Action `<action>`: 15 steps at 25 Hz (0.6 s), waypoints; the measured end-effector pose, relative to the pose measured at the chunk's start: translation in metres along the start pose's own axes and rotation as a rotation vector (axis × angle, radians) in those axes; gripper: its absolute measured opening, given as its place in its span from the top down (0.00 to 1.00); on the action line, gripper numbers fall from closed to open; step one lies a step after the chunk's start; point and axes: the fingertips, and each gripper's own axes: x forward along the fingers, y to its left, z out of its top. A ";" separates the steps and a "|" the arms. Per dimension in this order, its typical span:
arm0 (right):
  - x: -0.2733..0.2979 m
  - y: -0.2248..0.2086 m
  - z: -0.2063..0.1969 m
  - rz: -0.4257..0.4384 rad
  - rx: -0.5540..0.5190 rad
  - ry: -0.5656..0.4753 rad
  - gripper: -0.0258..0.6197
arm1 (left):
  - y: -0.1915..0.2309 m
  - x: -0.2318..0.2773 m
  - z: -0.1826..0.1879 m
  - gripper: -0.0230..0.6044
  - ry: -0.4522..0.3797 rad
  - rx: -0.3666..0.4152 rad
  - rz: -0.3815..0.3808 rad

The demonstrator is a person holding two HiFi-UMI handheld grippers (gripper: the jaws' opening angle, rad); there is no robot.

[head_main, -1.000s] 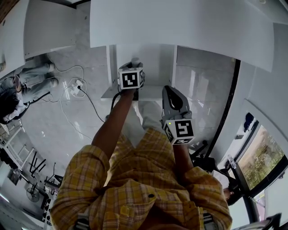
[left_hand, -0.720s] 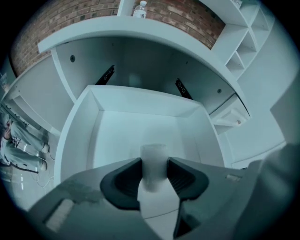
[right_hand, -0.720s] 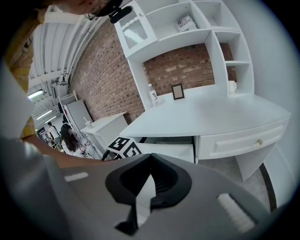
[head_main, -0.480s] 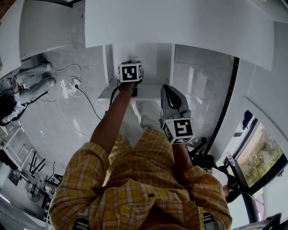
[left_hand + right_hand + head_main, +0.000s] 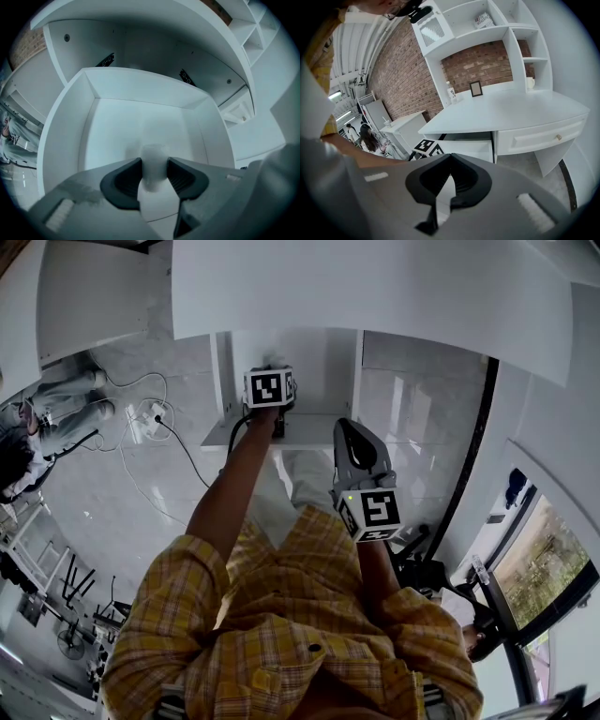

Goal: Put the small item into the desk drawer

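Over open drawer (image 5: 140, 86): left gripper (image 5: 153, 165) clamped on small item (image 5: 153, 154), white cylinder, held mid-body by 2 pads. Likely light, rigid, smooth; could slip or roll once released. Right gripper (image 5: 449, 161) jaws together, empty.

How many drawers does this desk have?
2: an open drawer, the small item held over it, and a closed drawer with a knob beside it. Others may be hidden.
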 end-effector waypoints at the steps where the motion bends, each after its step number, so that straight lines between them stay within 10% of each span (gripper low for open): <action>1: 0.000 0.000 -0.001 0.000 0.002 0.000 0.96 | 0.001 0.001 -0.001 0.68 0.001 0.000 -0.001; 15: -0.001 -0.005 -0.008 -0.011 0.020 0.003 0.96 | 0.005 0.017 -0.012 0.67 0.028 0.011 -0.010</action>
